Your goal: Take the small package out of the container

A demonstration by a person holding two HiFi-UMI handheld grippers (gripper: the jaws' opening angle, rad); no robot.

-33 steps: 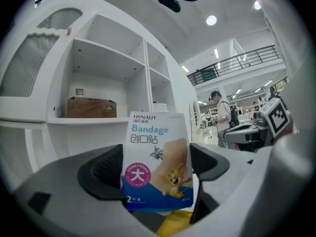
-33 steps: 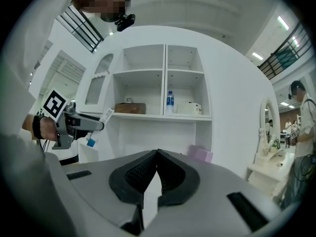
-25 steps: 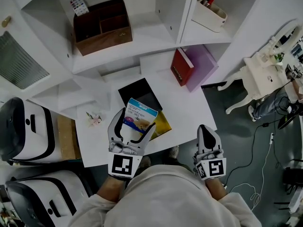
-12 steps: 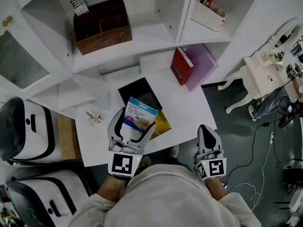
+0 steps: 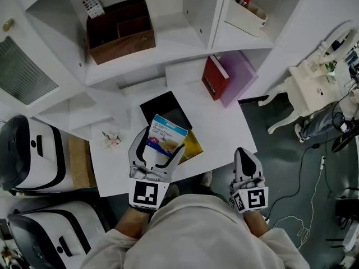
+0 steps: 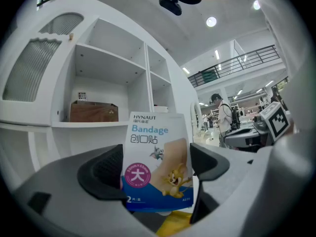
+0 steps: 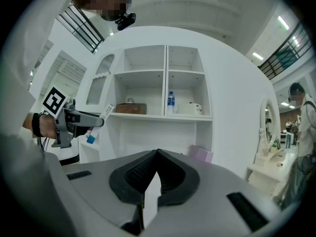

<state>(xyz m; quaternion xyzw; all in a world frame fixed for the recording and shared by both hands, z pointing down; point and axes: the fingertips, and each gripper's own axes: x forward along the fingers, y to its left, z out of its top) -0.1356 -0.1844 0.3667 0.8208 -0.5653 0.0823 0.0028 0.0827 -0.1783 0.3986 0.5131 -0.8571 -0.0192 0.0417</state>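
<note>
Package (image 5: 164, 134): clamped upright between left gripper (image 5: 161, 141) jaws.
Left gripper view only: "Bandage" print readable.
Head view only: black container (image 5: 160, 106) just beyond, on table (image 5: 221, 128).
Right gripper (image 5: 244, 152): jaws pressed together, empty.

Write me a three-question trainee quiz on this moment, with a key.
1. Which gripper holds the package? A. left B. right C. neither
2. True or false: the right gripper has its jaws apart.
3. Fill in: the large blue word printed on the package is ___.

Key:
1. A: the package stands between the jaws of the left gripper, lifted off the table.
2. False: its jaws are together, with nothing between them.
3. Bandage.
</note>
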